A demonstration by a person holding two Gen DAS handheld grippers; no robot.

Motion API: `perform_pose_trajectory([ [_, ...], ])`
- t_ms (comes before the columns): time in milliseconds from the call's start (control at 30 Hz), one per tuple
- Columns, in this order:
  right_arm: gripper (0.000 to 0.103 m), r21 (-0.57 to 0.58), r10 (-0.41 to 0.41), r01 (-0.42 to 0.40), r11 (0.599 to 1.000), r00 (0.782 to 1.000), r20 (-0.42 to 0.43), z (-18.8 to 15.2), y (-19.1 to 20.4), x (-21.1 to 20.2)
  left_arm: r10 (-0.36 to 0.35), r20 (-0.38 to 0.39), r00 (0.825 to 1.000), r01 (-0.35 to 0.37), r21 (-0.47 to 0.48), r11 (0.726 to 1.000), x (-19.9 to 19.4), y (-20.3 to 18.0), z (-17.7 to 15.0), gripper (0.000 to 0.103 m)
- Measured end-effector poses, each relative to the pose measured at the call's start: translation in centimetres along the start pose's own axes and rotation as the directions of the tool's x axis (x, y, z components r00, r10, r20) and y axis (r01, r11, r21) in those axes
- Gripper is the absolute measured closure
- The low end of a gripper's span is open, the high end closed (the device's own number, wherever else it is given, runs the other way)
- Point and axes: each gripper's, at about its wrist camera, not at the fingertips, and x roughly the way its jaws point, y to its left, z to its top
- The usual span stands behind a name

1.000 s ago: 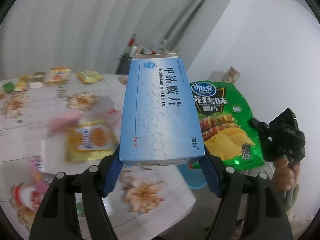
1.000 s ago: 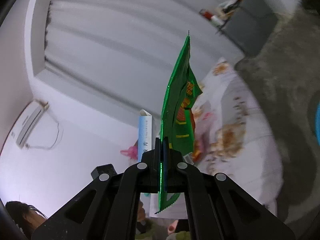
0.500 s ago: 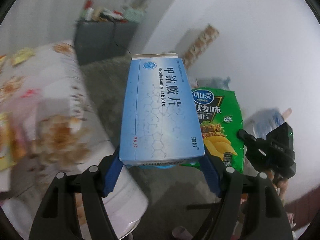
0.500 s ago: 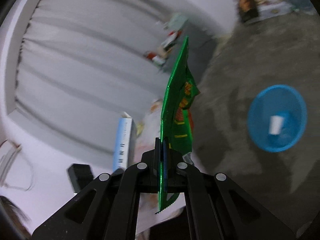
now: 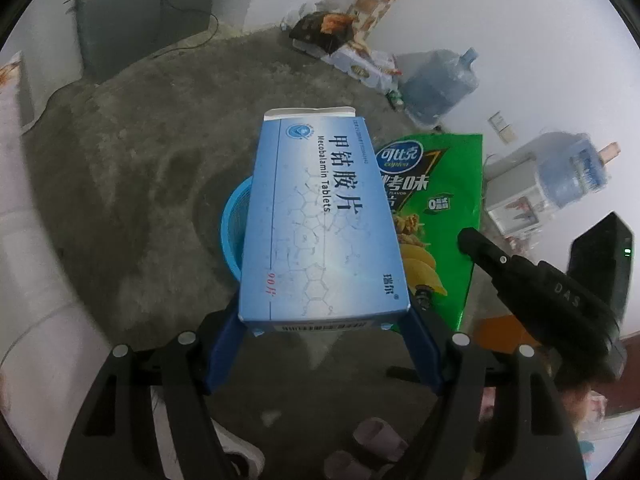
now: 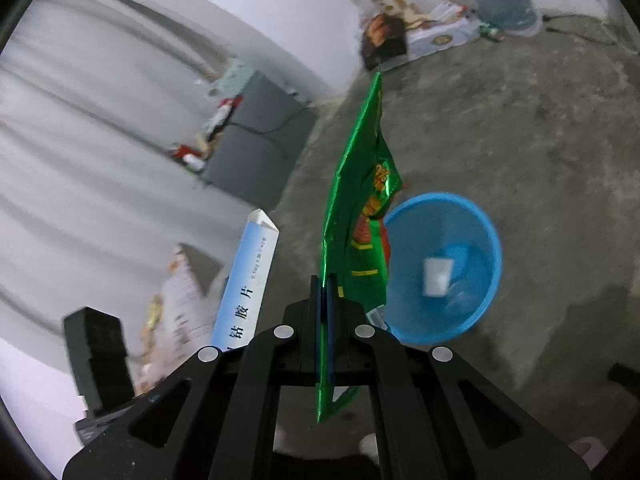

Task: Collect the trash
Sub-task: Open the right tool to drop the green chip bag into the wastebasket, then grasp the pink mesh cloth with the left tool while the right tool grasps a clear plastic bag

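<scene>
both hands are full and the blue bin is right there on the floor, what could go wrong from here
The left gripper grips only the bottom edge of the tall tablet box, which hides most of the blue bin from that camera, so a drop could be misjudged. The right gripper pinches the thin green chip bag edge-on; light and floppy, it may flutter past the rim.
</scene>
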Motion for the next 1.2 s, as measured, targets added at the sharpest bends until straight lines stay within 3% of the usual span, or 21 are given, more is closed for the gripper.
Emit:
perform_pose_trajectory([
  [67,0.097,-0.034,-0.056,0.057,0.998,0.998,0.016,0.0,-0.5,2.3,0.014,-0.005,1.0,-0.014,0.014,1.0,1.6,-0.5,0.5,0.031],
  [133,0.09,-0.06,-0.124,0.125,0.99,0.992,0.032,0.0,-1.1,4.2,0.028,-0.021,0.999,-0.028,0.014,1.0,4.0,-0.4,1.5,0.02],
  [167,0.071,-0.068,-0.165,0.166,0.984,0.986,0.03,-0.2,-1.8,5.7,0.038,-0.021,0.999,-0.038,0.001,0.999,5.0,0.0,1.8,0.018],
  [233,0.058,-0.071,-0.209,0.21,0.975,0.978,0.016,-0.7,-2.9,7.1,0.037,-0.024,0.999,-0.038,-0.037,0.999,6.3,0.3,2.0,0.018],
  [300,0.058,-0.054,-0.246,0.245,0.968,0.969,-0.013,-1.2,-3.9,7.5,0.019,-0.04,0.999,-0.022,-0.069,0.997,6.6,0.5,1.6,0.018],
  [400,0.058,-0.018,-0.224,0.224,0.975,0.975,-0.009,-1.8,-5.0,6.8,-0.019,-0.002,1.0,0.019,-0.052,0.998,4.8,0.5,1.0,0.018],
  [567,0.058,-0.025,-0.217,0.217,0.976,0.976,0.009,-2.2,-4.9,4.6,-0.007,0.062,0.998,0.009,-0.025,1.0,1.6,0.1,0.6,0.018],
  [733,0.058,-0.057,-0.208,0.209,0.976,0.978,0.022,-2.3,-4.5,5.1,-0.014,0.118,0.993,0.013,0.01,1.0,-2.8,0.1,-0.6,0.018],
  [1000,0.055,-0.124,-0.165,0.166,0.978,0.986,0.014,-3.1,-1.1,4.0,-0.009,0.236,0.972,0.016,-0.026,1.0,-11.3,3.3,-4.5,0.018],
  [1200,0.047,-0.238,-0.09,0.09,0.967,0.996,0.013,-3.8,4.4,2.3,0.016,0.318,0.948,0.008,-0.076,0.997,-16.8,5.9,-8.0,0.014],
])
